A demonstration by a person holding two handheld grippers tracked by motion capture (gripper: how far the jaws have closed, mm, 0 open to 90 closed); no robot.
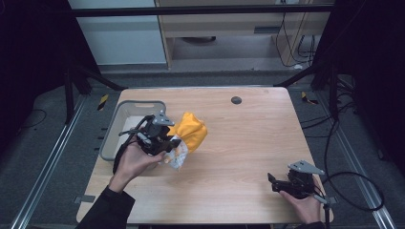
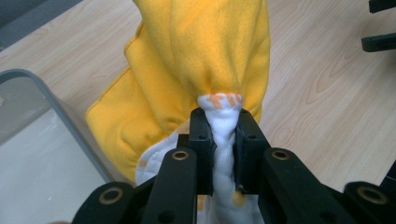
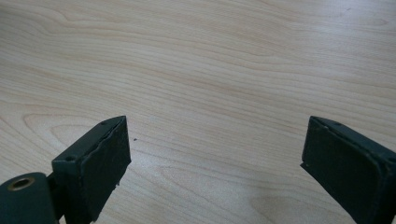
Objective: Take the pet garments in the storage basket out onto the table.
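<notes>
A yellow and white cloth (image 1: 191, 133) hangs bunched just right of the grey bin (image 1: 111, 138), over the table's left part. My left gripper (image 1: 171, 143) is shut on it; in the left gripper view the jaws pinch a white fold of the cloth (image 2: 224, 70), and the yellow part balloons beyond the left gripper (image 2: 223, 116). My right gripper (image 1: 273, 182) rests low at the table's front right, held by a hand. In the right gripper view the right gripper (image 3: 215, 154) stands wide open over bare wood, with nothing between its jaws.
The grey bin has a pale floor (image 2: 42, 163) and lies at the table's left edge. A small dark round disc (image 1: 236, 100) sits near the far edge of the wooden table (image 1: 248, 143). A cable (image 1: 353, 191) trails off the right side.
</notes>
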